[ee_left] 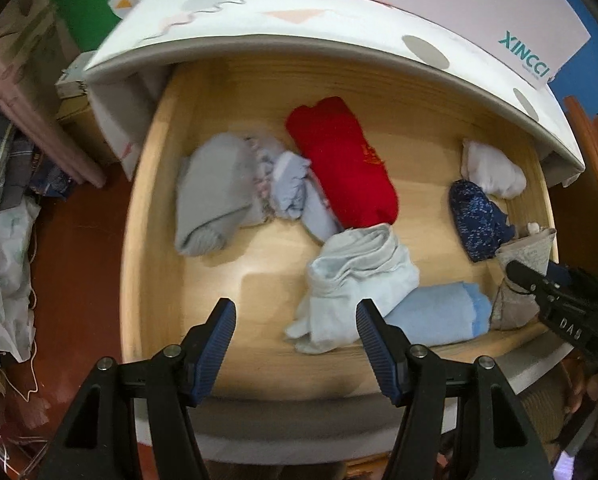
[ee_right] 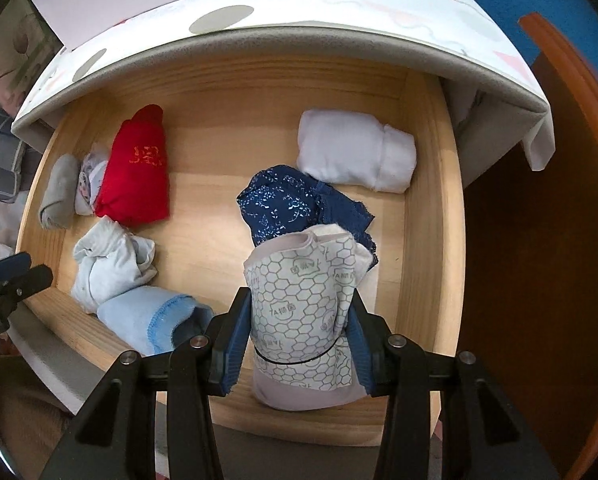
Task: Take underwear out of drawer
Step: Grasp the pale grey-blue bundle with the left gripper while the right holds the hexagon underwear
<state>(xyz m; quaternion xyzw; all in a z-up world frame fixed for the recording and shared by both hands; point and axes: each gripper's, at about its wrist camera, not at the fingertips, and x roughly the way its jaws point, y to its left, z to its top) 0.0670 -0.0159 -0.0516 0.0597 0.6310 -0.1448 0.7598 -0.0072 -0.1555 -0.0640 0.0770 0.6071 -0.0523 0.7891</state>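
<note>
Looking down into an open wooden drawer (ee_right: 431, 208), folded underwear is seen scattered across its floor. The right claw (ee_right: 299, 332) is closed on a rolled pale bundle (ee_right: 299, 300) printed with a honeycomb pattern and banded by a thin black elastic; its blue pads are pressed against both sides of the roll, near the drawer's front edge. Just behind it, at 12 o'clock, a navy floral piece (ee_right: 287, 204) is touching the roll, and a white folded piece (ee_right: 355, 156) lies beyond at 1 o'clock. A red piece (ee_right: 137, 172) is seen at 10 o'clock, with a grey roll (ee_right: 59, 192) further left.

The left claw (ee_left: 295, 320) is held wide open above the drawer's front, gripping nothing. A crumpled pale blue piece (ee_left: 355, 280) lies beside its right finger, resting against a light blue roll (ee_left: 439, 312). A shoe box (ee_left: 439, 4) sits on the cabinet top.
</note>
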